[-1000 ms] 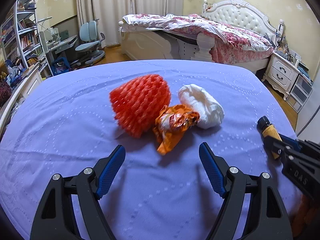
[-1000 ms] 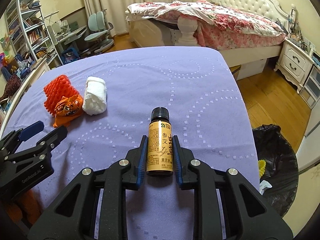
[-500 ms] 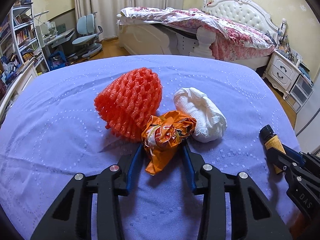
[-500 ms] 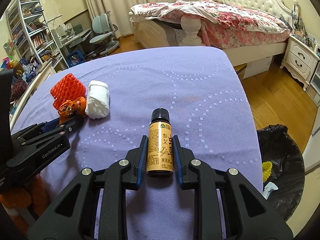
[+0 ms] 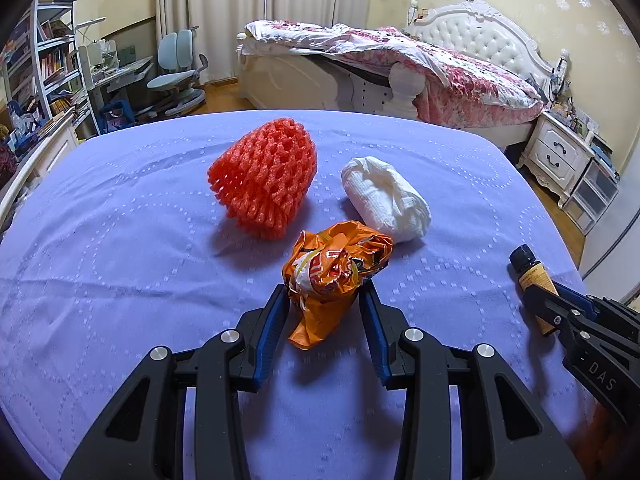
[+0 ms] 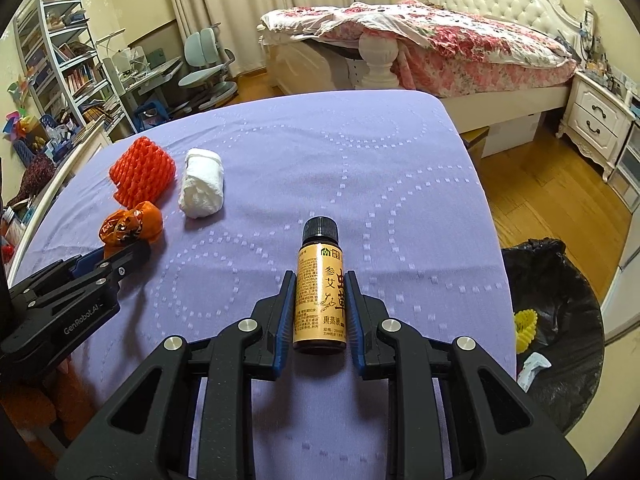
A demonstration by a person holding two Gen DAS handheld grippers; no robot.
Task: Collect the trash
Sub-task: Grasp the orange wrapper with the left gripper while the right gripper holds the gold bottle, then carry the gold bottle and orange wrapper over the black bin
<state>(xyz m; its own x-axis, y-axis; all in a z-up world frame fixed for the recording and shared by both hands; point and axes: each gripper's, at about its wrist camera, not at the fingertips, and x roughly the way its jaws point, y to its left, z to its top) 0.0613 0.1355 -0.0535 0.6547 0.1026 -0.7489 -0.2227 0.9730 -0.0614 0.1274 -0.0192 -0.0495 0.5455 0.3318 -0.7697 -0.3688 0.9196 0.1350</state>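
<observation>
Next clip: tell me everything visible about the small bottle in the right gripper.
The small amber bottle has a black ribbed screw cap, closed, and a tan label with dark Chinese print. It looks like glass, though that is uncertain. The right gripper is shut on its label sides, blue pads pressing both flanks, cap pointing away from the camera. It is held above the purple tablecloth; contents cannot be seen.

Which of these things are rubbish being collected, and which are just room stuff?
Job: orange wrapper in left claw; bottle in right claw; red foam net; white wad; bin bag.
Lying about: bed; chair; bookshelf; nightstand.
</observation>
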